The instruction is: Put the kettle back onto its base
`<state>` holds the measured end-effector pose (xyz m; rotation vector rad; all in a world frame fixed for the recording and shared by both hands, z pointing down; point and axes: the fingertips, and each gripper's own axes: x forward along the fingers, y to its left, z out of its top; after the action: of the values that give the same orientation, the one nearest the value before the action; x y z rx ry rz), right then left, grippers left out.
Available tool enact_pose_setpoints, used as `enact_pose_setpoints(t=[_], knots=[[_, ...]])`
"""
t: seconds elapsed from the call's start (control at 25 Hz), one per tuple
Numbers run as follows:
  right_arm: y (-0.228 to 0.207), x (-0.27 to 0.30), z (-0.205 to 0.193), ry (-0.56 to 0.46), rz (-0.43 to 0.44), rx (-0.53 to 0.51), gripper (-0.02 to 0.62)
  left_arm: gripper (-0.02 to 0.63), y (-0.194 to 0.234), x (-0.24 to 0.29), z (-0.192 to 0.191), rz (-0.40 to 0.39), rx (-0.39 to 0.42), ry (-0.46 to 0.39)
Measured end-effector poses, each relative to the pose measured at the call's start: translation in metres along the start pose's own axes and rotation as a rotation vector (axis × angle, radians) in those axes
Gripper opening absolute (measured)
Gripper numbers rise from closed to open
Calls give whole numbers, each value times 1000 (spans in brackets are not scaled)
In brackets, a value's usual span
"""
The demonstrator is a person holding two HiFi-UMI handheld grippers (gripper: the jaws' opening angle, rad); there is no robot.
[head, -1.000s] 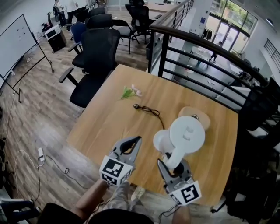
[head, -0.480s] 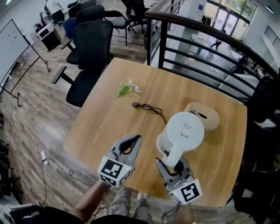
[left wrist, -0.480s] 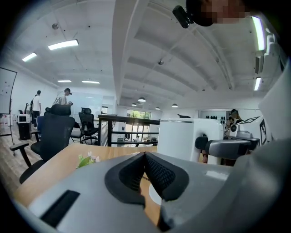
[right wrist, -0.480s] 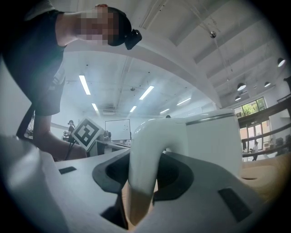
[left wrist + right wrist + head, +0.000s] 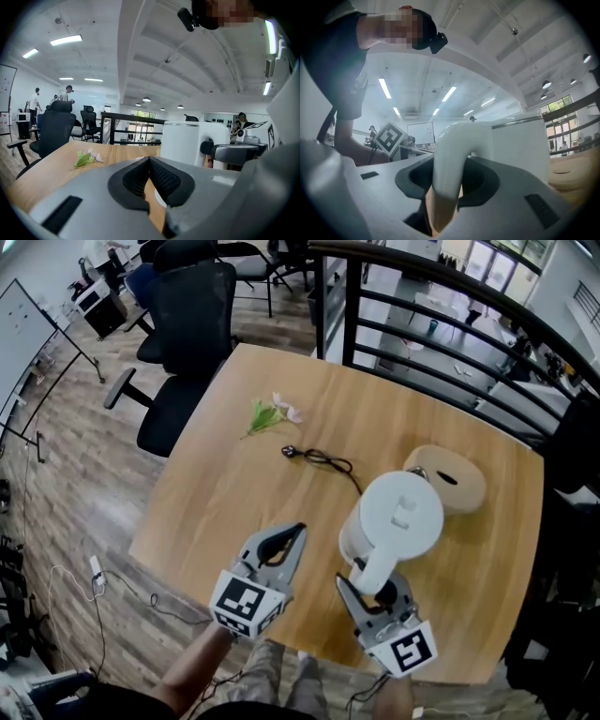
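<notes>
The white kettle is upright over the wooden table, just short of its round beige base and overlapping the base's near edge. My right gripper is shut on the kettle's curved handle, with the body beyond it. The base's rim shows at the far right of the right gripper view. My left gripper is beside the kettle on its left, jaws shut on nothing. In the left gripper view the kettle stands to the right.
A black power cord runs across the table toward the base. A small flower sprig lies at the far left. A black railing borders the table's far side, and office chairs stand beyond the left corner.
Both grippers and the kettle have sunk toward the table. More of the beige base now shows beyond the kettle. The right gripper's hold on the handle is unchanged.
</notes>
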<state>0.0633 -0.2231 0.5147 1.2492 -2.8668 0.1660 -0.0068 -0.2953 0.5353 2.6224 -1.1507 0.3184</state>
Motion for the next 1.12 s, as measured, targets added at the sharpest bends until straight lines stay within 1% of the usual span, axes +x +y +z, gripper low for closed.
enact_pose_setpoints(t=[0.24,0.84,1.12], knots=[[4,2,1,-8,17,-25,133,-3,1,4,-11,4,-21,15],[14,-11,-6,-15,29,-6,133,-3,-13,2,-18,7,-15,15],[21,-15,-11,-9,36,-35,133,-3,-19,-3,-24,8,-22,22]])
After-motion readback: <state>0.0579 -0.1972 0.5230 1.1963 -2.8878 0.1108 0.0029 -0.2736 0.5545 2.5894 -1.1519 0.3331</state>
